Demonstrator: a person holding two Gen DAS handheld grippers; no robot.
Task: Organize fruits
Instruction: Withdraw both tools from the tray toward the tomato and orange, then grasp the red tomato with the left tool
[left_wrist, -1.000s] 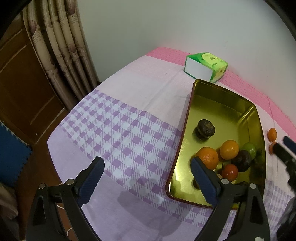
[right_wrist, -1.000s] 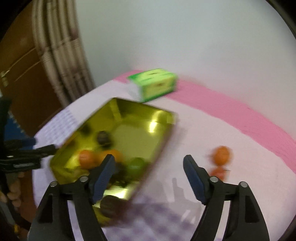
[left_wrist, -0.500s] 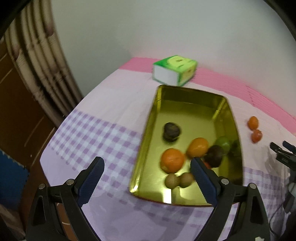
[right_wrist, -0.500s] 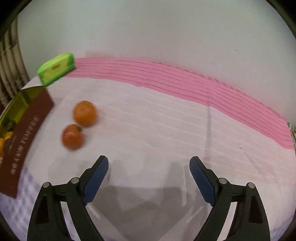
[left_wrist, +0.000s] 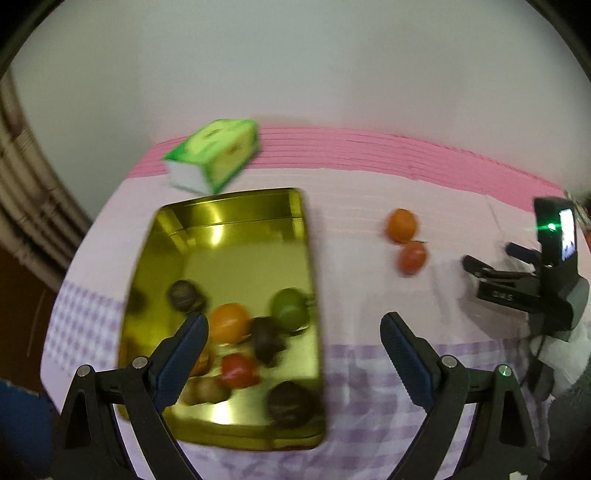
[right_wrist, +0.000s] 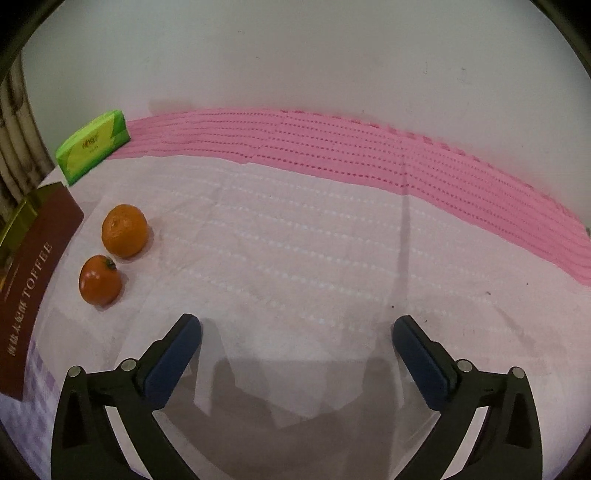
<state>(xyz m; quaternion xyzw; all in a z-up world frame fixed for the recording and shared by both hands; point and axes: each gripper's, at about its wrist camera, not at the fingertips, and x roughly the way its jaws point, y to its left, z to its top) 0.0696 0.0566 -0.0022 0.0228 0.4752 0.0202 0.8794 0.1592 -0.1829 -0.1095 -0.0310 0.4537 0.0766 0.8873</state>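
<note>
On the tin (right_wrist: 33, 266), at the left edge of your right wrist view, the brown outer wall reads "TOFFEE" in pale capitals; the characters beside it and the logo on the green box (right_wrist: 92, 146) cannot be read

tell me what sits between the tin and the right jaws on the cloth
An orange and a tomato, side by side on the cloth; the right wrist view shows it.
</note>
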